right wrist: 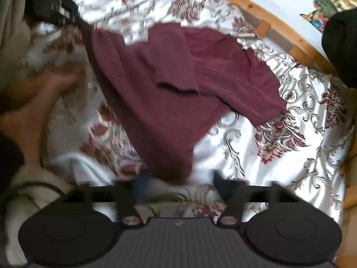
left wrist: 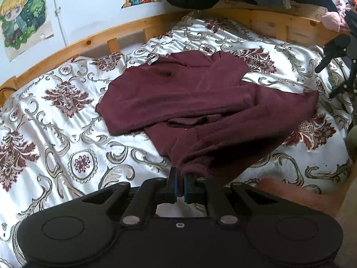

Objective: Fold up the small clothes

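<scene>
Garment: maroon sweater (left wrist: 189, 102) partly folded mid-bedspread (left wrist: 55, 134), sleeves crossed over the body.
Left gripper (left wrist: 181, 186): clamped on the sweater's near hem corner, lifting it.
Right gripper (right wrist: 178, 178): jaws wide apart, gripping nothing; hem just ahead.
Edges: wooden bed rail (left wrist: 89, 42) beyond; bare bedspread all around.

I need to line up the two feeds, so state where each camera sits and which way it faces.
Left wrist: on the left gripper, looking along its shut fingers, clamped on the maroon sweater's hem, across the bed toward the wooden headboard; the right gripper shows far right.
Right wrist: on the right gripper, jaws open, angled down at the sweater; a hand shows left.
Shared: sweater, patterned bedspread.
</scene>
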### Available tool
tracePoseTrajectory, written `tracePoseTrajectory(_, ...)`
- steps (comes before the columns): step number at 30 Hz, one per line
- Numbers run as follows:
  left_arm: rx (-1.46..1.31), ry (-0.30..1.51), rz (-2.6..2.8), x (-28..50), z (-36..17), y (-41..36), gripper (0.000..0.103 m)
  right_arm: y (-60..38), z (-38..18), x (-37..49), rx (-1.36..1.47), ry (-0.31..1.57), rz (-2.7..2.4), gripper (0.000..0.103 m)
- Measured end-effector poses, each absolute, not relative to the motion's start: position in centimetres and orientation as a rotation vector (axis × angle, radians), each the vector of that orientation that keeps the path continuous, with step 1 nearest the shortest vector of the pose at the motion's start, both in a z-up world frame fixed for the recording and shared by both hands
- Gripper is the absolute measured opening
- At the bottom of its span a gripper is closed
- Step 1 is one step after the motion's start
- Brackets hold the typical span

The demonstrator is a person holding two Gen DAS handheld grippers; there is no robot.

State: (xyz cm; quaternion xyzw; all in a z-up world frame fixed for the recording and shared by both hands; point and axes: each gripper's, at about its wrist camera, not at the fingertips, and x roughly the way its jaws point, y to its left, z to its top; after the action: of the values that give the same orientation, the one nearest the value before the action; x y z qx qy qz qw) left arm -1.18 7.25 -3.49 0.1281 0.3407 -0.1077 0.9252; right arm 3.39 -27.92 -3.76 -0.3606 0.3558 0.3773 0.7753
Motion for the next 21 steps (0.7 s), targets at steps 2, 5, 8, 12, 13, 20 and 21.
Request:
tracePoseTrajectory(2, 0.249, 0.705, -0.205, -1.0, -3.7, 7.7, 0.005, -27.8, -4.5, 3.5, -0.822, 0.786, 0.812, 0.076)
tracePoseTrajectory(5, 0.236, 0.716, -0.197, -0.4, -3.8, 8.1, 0.005, -27.0, -6.1, 3.5, -0.889, 0.788, 0.814, 0.076)
tracePoseTrajectory(8, 0.244, 0.714, -0.174, 0.1, -3.8, 8.1, 0.005, -25.7, -8.3, 3.5, -0.97, 0.772, 0.844, 0.076)
tracePoseTrajectory(12, 0.261, 0.701, -0.117, 0.9, -3.5, 8.2, 0.005, -24.3, -10.3, 2.6, -1.154, 0.644, 0.814, 0.082)
tracePoseTrajectory(13, 0.255, 0.697, -0.106, 1.1, -3.3, 8.4, 0.005, -24.2, -10.4, 2.5, -1.176, 0.61, 0.806, 0.084)
tracePoseTrajectory(20, 0.228, 0.687, -0.08, 2.9, -2.3, 9.0, 0.006, -24.9, -9.9, 2.3, -1.343, 0.393, 0.719, 0.082)
tracePoseTrajectory(21, 0.228, 0.687, -0.079, 3.0, -2.3, 9.0, 0.006, -24.9, -9.8, 2.4, -1.357, 0.368, 0.713, 0.082)
